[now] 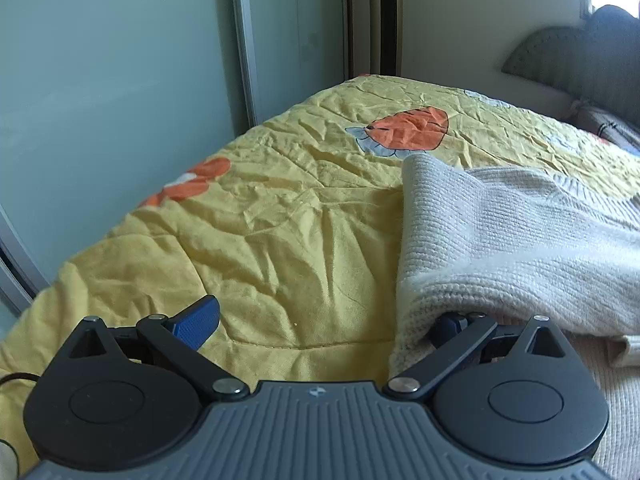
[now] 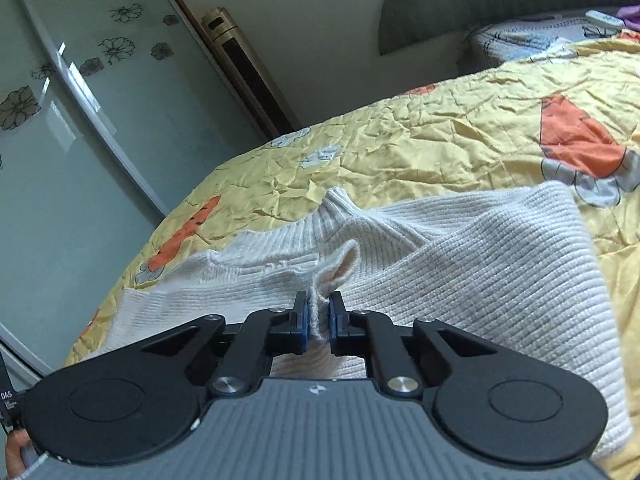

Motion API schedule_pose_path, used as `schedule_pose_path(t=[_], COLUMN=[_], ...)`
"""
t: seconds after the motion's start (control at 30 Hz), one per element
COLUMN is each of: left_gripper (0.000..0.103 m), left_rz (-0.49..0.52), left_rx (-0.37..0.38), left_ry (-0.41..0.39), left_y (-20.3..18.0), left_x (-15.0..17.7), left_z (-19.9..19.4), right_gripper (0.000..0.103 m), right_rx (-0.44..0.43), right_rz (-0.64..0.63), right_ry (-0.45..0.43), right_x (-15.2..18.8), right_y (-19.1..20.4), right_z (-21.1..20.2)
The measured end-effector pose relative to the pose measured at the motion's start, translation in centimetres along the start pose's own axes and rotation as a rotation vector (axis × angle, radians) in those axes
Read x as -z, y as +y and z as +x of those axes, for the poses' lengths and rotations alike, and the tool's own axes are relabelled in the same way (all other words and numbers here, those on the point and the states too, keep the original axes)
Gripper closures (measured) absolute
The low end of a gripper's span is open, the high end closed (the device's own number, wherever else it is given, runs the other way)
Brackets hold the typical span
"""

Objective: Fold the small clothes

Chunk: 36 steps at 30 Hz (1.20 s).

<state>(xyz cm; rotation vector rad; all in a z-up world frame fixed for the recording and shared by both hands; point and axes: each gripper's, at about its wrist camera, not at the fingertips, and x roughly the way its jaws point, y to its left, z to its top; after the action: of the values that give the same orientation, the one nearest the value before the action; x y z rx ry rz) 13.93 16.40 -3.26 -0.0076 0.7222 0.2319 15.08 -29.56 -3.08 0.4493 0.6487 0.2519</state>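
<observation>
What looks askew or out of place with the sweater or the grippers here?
The left gripper stands wide open, yet a fold of the white knit sweater is draped over one of its fingers, hiding that pad. The right gripper pinches a small bunched pleat of sweater. The yellow quilt is merely creased.

Cream ribbed knit sweater (image 2: 460, 264) rumpled on yellow quilt (image 2: 440, 132), fold pinched.

Home bedroom, bed under a crumpled yellow quilt (image 1: 256, 216) mid-frame, padded headboard (image 1: 560, 52) upper right, frosted sliding wardrobe doors (image 2: 80, 120) left, tall tower air conditioner (image 1: 386, 16) at top centre
</observation>
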Motion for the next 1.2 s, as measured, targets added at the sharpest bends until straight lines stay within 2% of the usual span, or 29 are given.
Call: schedule_pose_path(t=[0.1, 0.17, 0.23, 0.3, 0.33, 0.37, 0.43, 0.47, 0.57, 0.6, 0.67, 0.7, 0.77, 0.83, 0.9, 1.0, 1.1, 1.2], left_gripper=[0.0, 0.0, 0.0, 0.0, 0.0, 0.0, 0.0, 0.0, 0.0, 0.0, 0.0, 0.0, 0.0, 0.0, 0.0, 0.0, 0.0, 0.0], left_rz=[0.043, 0.058, 0.07, 0.09, 0.097, 0.099, 0.094, 0.095, 0.157, 0.198, 0.264, 0.291, 0.327, 0.331, 0.322, 0.321, 0.325, 0.328], left_rx=[-0.019, -0.017, -0.008, -0.004, -0.005, -0.006, -0.006, -0.012, -0.073, -0.113, -0.167, -0.183, -0.192, -0.167, -0.121, -0.05, 0.008, 0.043], left_ry=[-0.012, -0.007, -0.002, 0.004, 0.011, 0.018, 0.022, 0.014, -0.074, -0.113, -0.169, -0.191, -0.205, -0.186, -0.162, -0.134, -0.12, -0.102], left_y=[-0.6, -0.6, -0.4, -0.3, -0.2, -0.2, -0.1, -0.1, -0.8, -1.2, -1.9, -2.1, -2.6, -2.8, -3.0, -3.0, -2.9, -2.9], left_x=[0.1, 0.1, 0.2, 0.5, 0.6, 0.7, 1.0, 1.1, 1.7, 2.0, 2.7, 3.0, 3.5, 3.9, 4.4, 5.5, 6.8, 8.0], left_z=[-0.8, -1.4, -2.0, -2.3, -2.4, -2.4, -2.9, -3.4, -5.5, -6.3, -7.5, -8.0, -8.8, -9.3, -9.8, -10.8, -11.9, -12.5], right_gripper=[0.089, 0.078, 0.072, 0.051, 0.033, 0.027, 0.032, 0.042, 0.059, 0.058, 0.051, 0.048, 0.026, 0.015, 0.016, 0.013, 0.003, 0.001], right_rx=[0.064, 0.116, 0.144, 0.06, 0.009, -0.022, -0.008, 0.014, 0.097, 0.145, 0.267, 0.298, 0.254, 0.179, 0.193, 0.238, 0.178, 0.133], right_rz=[-0.077, -0.082, -0.065, -0.011, 0.008, 0.015, -0.004, -0.027, -0.081, -0.116, -0.217, -0.266, -0.349, -0.408, -0.466, -0.491, -0.437, -0.42], right_ry=[0.014, 0.045, 0.03, 0.034, 0.053, 0.074, 0.098, 0.093, 0.081, 0.067, 0.009, -0.014, -0.01, 0.081, 0.179, 0.124, 0.07, 0.089], right_x=[0.0, 0.0, 0.2, 0.3, 0.3, 0.5, 0.9, 1.2, 1.4, 1.4, 1.7, 2.0, 2.8, 4.0, 5.4, 6.5, 7.1, 8.5], right_y=[0.6, 0.3, 0.0, -0.5, -0.7, -0.7, -0.3, 0.1, 0.9, 1.3, 2.7, 3.5, 4.9, 5.8, 6.2, 7.2, 7.5, 7.3], right_z=[-0.3, 0.2, -0.2, -0.5, -0.3, 0.0, 0.9, 1.1, 0.9, 0.6, -0.5, -1.0, -1.7, -1.2, -0.2, -1.9, -5.1, -7.3])
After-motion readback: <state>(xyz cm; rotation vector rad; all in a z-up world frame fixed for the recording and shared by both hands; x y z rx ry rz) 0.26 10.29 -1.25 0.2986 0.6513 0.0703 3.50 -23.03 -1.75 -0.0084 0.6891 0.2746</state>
